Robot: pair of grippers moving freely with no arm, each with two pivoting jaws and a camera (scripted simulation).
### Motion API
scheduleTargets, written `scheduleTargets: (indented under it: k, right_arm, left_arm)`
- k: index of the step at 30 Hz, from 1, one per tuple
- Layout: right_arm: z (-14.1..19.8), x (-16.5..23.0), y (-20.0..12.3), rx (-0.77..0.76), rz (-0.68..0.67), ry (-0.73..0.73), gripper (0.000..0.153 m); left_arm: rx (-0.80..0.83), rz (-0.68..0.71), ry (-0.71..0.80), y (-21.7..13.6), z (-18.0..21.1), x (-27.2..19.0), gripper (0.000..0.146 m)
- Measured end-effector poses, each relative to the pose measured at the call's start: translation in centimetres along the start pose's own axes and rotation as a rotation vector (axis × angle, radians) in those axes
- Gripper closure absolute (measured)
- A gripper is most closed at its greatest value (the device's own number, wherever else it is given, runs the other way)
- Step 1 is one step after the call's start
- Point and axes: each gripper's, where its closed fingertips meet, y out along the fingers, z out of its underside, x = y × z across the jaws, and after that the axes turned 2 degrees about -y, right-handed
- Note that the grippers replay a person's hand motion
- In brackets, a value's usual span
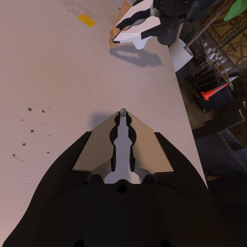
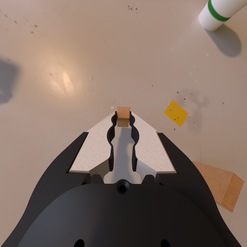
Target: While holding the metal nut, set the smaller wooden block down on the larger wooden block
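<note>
Wooden block (image 2: 123, 113) pinched at right tool (image 2: 123, 113) tips

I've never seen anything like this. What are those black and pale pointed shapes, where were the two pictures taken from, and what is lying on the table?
Each picture comes from a camera fixed on a pair of tongs, looking forward along its two fingers. The left tongs pinch a small metal nut at their tips. The right tongs grip the smaller wooden block, held above the table. In the left view you also see those right tongs farther off. On the table lie the larger wooden block, just beside the right tongs, a yellow scrap of tape, and a white cylinder with a green band. The small block is not yet on the large one.
</note>
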Motion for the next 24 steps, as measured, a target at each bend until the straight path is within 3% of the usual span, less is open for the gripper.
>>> scheduleTargets:
  k: [4,8,12,17,20,23,24]
  right_arm:
    - [-1.7,-1.0,-1.9,-0.106,0.012,0.047,0.135]
    - [-3.8,-5.7,-7.3,-0.283,0.152,0.133,0.135]
    - [-0.6,-12.5,-11.5,-0.340,0.324,0.317,0.135]
    - [6.2,-16.2,-9.6,-0.203,0.406,0.487,0.135]
    - [7.5,-16.0,-8.3,-0.155,0.377,0.527,0.135]
    - [7.7,-16.0,-8.3,-0.119,0.420,0.477,0.134]
    - [7.5,-16.1,-8.6,-0.118,0.444,0.452,0.123]
  left_arm:
    - [0.000,-0.002,-0.001,0.1,-0.1,0.1,0.138]
    - [-0.015,-0.001,-0.002,-0.1,-0.2,0.0,0.139]
    - [-0.026,0.004,-0.006,-0.2,-0.4,-0.1,0.139]
    - [-0.032,0.013,-0.011,-0.2,-0.6,-0.2,0.138]
    - [-0.024,0.014,-0.004,0.1,-0.7,-0.3,0.138]
    - [-0.018,0.016,0.000,0.4,-0.8,-0.3,0.139]
    - [-0.017,0.016,-0.001,0.5,-0.8,-0.2,0.139]
